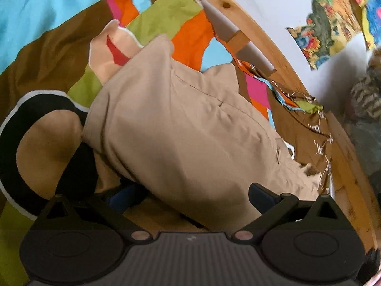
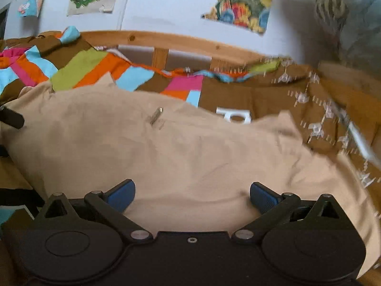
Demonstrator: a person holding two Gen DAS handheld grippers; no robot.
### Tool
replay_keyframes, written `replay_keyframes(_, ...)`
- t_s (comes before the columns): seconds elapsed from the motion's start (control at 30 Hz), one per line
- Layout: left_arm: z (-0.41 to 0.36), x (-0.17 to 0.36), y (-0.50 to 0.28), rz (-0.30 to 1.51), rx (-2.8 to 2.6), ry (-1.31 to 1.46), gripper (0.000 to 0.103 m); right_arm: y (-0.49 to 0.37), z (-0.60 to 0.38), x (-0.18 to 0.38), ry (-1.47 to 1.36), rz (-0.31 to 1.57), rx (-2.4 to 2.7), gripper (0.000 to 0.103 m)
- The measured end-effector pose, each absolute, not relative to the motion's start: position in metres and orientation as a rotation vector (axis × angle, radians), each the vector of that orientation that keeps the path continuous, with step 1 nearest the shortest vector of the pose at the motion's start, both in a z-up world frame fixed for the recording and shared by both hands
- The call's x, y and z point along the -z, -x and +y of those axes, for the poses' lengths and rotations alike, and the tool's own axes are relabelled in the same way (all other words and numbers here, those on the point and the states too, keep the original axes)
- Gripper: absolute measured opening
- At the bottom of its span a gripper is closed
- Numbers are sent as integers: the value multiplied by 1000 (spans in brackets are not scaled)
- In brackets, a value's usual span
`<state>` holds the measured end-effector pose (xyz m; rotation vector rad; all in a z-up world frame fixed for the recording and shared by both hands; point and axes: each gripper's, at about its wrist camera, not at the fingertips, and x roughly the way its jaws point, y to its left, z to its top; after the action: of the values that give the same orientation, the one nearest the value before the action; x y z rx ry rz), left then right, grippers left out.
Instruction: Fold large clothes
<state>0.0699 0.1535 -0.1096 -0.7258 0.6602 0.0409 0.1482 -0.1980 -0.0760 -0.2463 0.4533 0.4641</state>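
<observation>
A bed covered in a patchwork bedspread (image 2: 78, 71) of brown, orange, blue, green and pink blocks fills both views, with a wooden bed rail (image 2: 171, 40) along its far edge and a pale wall hung with colourful pictures (image 2: 240, 2) behind. Nearest the right camera, the right hand-held gripper (image 2: 192, 197) has its blue-padded fingers spread wide apart, with the beige garment (image 2: 178, 147) lying directly under and ahead of the gap; nothing is pinched between the pads, though whether they touch the cloth cannot be told. The left hand-held gripper (image 1: 190, 197) also stands spread, but the beige garment (image 1: 171, 124) bulges over its left finger and hides that pad, so I cannot tell whether it has any cloth caught. From the right view the garment's long axis runs side to side across the gripper's line, its far edge wavy against the bedspread; from the left view it runs away up the frame toward the rail. The right gripper looks the better placed for the next pick, sitting square over a near edge. Only the right view shows a small metal fastening (image 2: 157, 115) on the cloth; only the left shows a printed cushion (image 1: 109, 47) beyond the garment's far end.
</observation>
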Motion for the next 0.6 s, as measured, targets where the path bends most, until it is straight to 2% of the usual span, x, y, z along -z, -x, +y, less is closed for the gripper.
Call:
replay_keyframes(0.17,150,108,-69,657,-47,696,102,-160,-203,78,180,501,-482,102)
replay_keyframes(0.3,161,108,-68,631,-87,835,100,-162,-205,80,167,503,-488,102)
replay_keyframes(0.47,170,110,-69,600,-178,955,83,-162,-207,80,158,502,-494,102)
replay_keyframes(0.6,166,109,-68,607,-198,936,80,-162,-209,81,150,503,-499,102)
